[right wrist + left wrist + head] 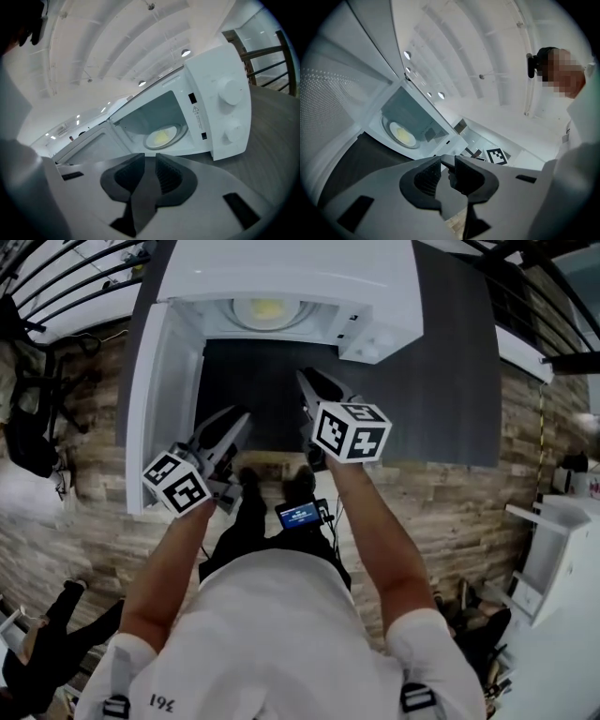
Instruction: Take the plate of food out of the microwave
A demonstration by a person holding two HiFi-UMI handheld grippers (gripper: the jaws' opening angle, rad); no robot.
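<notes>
A white microwave (375, 296) stands on a dark grey table (441, 381) with its door (164, 399) swung open to the left. Inside it sits the plate of yellow food (267, 310), also seen in the left gripper view (403, 133) and in the right gripper view (161, 137). My left gripper (239, 420) hovers over the table in front of the open door, short of the cavity. My right gripper (305, 379) is a little farther forward, near the cavity's mouth. Both grippers (447, 166) (150, 164) show a narrow gap between the jaws with nothing in it.
The microwave's control panel with two knobs (232, 91) is to the right of the cavity. The open door (93, 145) bounds the left side. A white appliance (562, 549) stands on the floor at the right; a black chair (28, 418) and a seated person (37, 643) are at the left.
</notes>
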